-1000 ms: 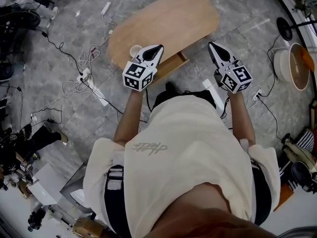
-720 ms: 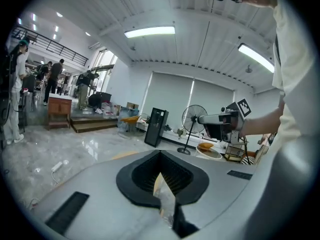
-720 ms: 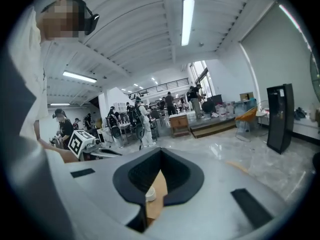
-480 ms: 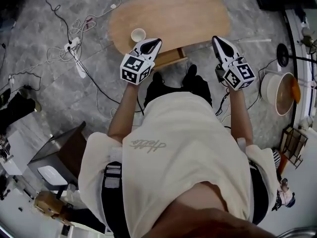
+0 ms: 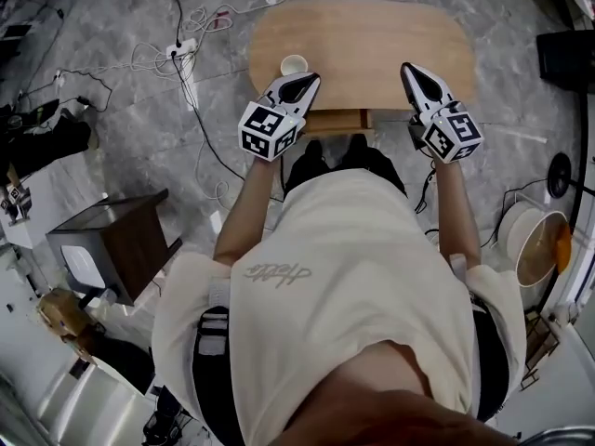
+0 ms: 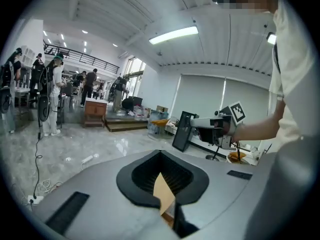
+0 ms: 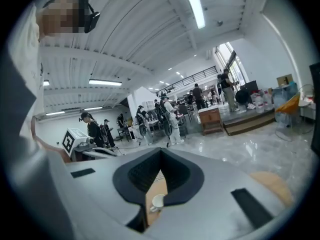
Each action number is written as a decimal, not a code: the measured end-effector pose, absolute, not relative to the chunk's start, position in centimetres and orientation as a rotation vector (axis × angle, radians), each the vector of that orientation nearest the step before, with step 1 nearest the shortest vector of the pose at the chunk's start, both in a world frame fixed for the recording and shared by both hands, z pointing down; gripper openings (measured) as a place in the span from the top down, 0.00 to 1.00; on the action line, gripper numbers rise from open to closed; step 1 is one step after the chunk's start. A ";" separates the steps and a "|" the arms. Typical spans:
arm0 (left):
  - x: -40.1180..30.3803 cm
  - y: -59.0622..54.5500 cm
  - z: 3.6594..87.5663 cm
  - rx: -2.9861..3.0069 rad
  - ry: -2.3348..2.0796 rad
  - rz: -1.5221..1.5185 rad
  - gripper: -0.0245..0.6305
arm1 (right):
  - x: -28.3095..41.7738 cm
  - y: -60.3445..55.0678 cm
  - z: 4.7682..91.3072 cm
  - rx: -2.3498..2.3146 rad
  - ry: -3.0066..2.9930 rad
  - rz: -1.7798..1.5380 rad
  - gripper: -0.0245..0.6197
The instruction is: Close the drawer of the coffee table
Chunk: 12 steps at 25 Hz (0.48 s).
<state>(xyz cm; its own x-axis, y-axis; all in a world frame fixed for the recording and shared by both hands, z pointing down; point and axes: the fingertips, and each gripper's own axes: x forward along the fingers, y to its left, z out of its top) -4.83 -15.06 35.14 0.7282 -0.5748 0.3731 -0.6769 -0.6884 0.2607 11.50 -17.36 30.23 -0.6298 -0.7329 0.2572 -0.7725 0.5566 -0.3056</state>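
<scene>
Drawer of the oval wooden coffee table: it projects slightly from the table's near edge, below and between the two sets of jaws. Left gripper: jaws pressed together with nothing between them, tips above the table edge just left of the drawer. Right gripper: jaws likewise together and empty, over the table edge to the drawer's right. A white cup stands on the tabletop just ahead of the left jaws.

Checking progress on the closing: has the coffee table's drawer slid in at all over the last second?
No. The drawer still juts out from under the tabletop's near edge, about as far as before.
</scene>
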 end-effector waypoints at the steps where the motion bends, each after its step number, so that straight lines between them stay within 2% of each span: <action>1: -4.2 -15.5 34.8 2.551 -0.984 0.383 0.96 | 11.9 -18.0 30.6 1.281 -2.695 0.622 0.97; 7: -0.4 -17.0 34.3 2.569 -1.064 0.541 0.96 | 13.9 -20.4 34.6 1.147 -2.699 0.698 0.97; 12: -0.5 -16.9 34.7 2.468 -1.150 0.562 0.96 | 14.6 -20.8 37.8 1.049 -2.664 0.697 0.97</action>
<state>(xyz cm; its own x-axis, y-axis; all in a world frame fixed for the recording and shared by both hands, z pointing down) -0.50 -16.86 34.65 0.5897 -0.6393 0.4935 -0.7822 -0.6042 0.1519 14.61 -20.81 37.81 -0.7298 -0.5920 0.3419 -0.6836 0.6380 -0.3544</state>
